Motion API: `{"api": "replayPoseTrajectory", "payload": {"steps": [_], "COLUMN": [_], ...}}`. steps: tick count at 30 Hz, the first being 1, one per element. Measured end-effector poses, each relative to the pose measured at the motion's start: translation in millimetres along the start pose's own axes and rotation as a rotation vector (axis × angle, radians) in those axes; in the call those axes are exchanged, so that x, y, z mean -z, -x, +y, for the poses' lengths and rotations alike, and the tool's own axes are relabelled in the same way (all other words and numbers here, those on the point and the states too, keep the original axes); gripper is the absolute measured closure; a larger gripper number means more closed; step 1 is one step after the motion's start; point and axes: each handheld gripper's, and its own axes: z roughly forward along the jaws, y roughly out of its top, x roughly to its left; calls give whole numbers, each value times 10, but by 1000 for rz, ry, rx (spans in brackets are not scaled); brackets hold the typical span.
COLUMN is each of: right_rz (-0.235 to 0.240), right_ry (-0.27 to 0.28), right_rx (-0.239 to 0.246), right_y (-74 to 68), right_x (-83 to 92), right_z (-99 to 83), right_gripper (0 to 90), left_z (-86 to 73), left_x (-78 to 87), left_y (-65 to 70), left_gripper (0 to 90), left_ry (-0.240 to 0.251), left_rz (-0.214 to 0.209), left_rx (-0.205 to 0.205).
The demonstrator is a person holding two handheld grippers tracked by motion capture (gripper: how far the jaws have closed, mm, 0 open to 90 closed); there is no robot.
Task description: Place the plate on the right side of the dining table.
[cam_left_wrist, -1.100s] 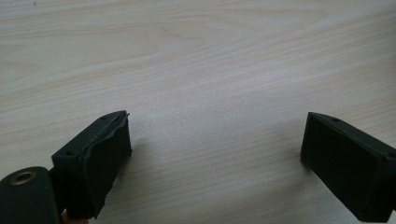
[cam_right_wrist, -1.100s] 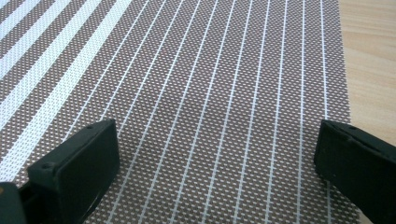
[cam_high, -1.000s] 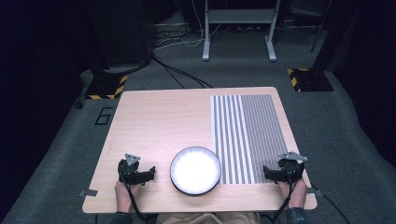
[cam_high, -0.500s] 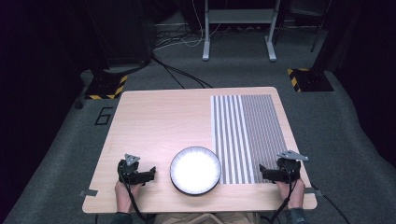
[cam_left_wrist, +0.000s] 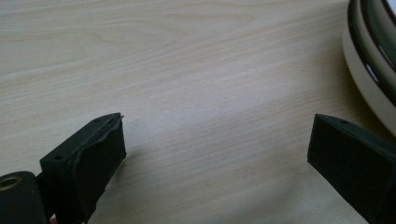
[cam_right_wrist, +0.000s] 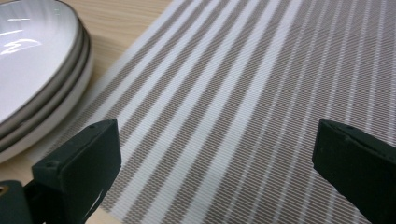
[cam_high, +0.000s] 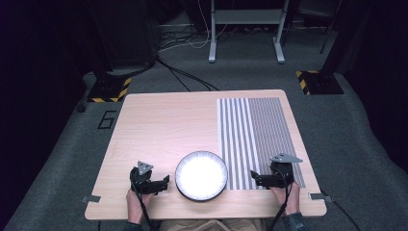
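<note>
A stack of white plates (cam_high: 201,175) with dark rims sits at the table's front centre. My left gripper (cam_high: 165,182) rests on the wood just left of the stack, jaws open and pointing at it. In the left gripper view the left gripper (cam_left_wrist: 219,126) holds nothing, and the plates' rim (cam_left_wrist: 369,70) curves in at the upper right. My right gripper (cam_high: 254,177) lies on the striped placemat (cam_high: 257,134) just right of the stack, open and pointing left. In the right gripper view the right gripper (cam_right_wrist: 217,130) is empty above the placemat (cam_right_wrist: 261,84), with the plates (cam_right_wrist: 37,70) at the upper left.
The wooden table (cam_high: 163,125) is bare across its left and far parts. Its front edge runs close behind both hands. Beyond it are grey carpet, cables, a metal stand's legs (cam_high: 245,29) and hazard-taped bases (cam_high: 108,89).
My right gripper has slid a little to the left across the placemat, closer to the plates. The left gripper and the plates have stayed put.
</note>
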Motion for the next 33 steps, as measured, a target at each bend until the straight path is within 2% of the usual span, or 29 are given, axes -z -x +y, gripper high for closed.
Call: {"api": "replayPoseTrajectory", "payload": {"steps": [6,9,10,12,18,20,22,27,33], "right_rz": [62,89,102,119,171,183,198,239,271], "right_ry": [-9,-15,-21,-30,-58,-65,-71,-80,-79], "right_rx": [29,52,57,72,110,112,120,119,152], "right_y": [-197,-313,-357,-417,-593,-638,-681,-768,-902], "right_x": [-63,-106,-129,-165,-290,-337,-385,-451,-501], "right_z": [78,119,137,160,258,286,305,329,375], "right_gripper": [11,14,14,20,49,59,66,85,108], "left_z": [-2,-1,2,3,7,6,10,12,16], "left_x": [-1,-5,-12,-31,-23,-33,-39,-50,-56], "left_y": [52,117,146,185,137,156,177,185,190], "left_gripper": [41,41,40,37,28,26,24,15,7], "left_ry": [-5,-19,-30,-40,-38,-39,-54,-53,-56], "left_rz": [-21,-20,-9,11,-20,-13,-2,-7,-6], "left_rx": [5,-28,-51,-69,-41,-52,-80,-78,-80]}}
